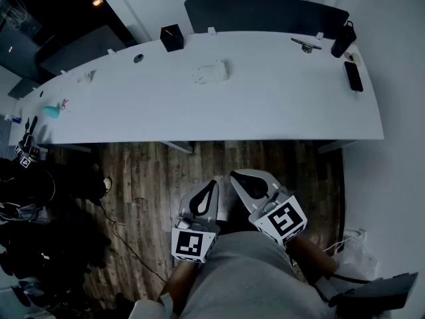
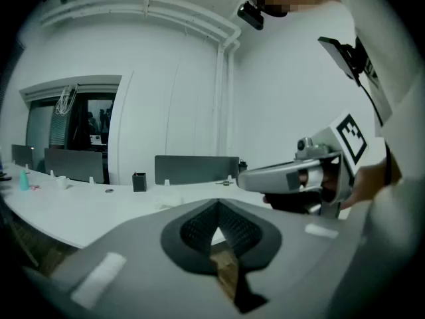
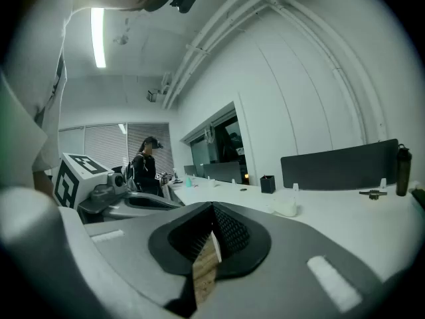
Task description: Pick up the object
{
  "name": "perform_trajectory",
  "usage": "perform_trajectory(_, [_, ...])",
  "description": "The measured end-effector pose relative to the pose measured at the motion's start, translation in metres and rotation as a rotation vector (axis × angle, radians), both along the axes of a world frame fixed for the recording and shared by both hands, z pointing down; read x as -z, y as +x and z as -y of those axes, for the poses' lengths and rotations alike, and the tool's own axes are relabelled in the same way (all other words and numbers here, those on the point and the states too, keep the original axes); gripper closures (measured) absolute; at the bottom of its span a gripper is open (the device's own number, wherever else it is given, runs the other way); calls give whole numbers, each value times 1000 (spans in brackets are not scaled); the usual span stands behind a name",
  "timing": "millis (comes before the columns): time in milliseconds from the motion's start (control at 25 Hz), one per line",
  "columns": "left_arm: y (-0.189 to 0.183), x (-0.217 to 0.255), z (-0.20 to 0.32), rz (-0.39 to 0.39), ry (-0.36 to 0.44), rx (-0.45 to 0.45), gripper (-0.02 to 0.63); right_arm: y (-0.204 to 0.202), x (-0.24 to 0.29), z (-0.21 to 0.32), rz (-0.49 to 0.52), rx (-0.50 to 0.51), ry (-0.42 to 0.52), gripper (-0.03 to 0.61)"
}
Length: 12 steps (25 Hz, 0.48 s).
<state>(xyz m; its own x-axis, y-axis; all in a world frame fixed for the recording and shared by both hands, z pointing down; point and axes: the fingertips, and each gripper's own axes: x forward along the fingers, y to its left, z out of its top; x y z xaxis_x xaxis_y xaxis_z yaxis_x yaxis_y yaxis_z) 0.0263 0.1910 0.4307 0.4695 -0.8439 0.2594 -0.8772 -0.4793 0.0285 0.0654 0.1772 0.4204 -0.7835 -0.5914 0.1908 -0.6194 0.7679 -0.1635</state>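
White desk (image 1: 279, 105) curves across the room, the pale object (image 1: 211, 72) lying mid-top; left gripper (image 1: 210, 186) and right gripper (image 1: 238, 177) hover well short of it, jaws pressed together, empty

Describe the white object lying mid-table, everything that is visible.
The white object is a small, pale, rounded lump, soft-looking with uneven edges; what it is made of is too small to tell. It lies flat on the white table, about midway along it, in front of the dark partition panel. Nothing touches it but the tabletop.
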Motion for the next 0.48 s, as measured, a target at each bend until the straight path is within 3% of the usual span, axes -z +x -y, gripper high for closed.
perform_trajectory(200, [0, -5, 37, 26, -16, -25, 612, 6, -3, 34, -33, -14, 42, 578])
perform_trajectory(360, [-8, -18, 67, 53, -49, -40, 612, 1, -12, 60, -9, -51, -11, 577])
perform_trajectory(480, [-9, -25, 97, 18, -42, -76, 613, -4, -20, 84, -39, -76, -21, 577])
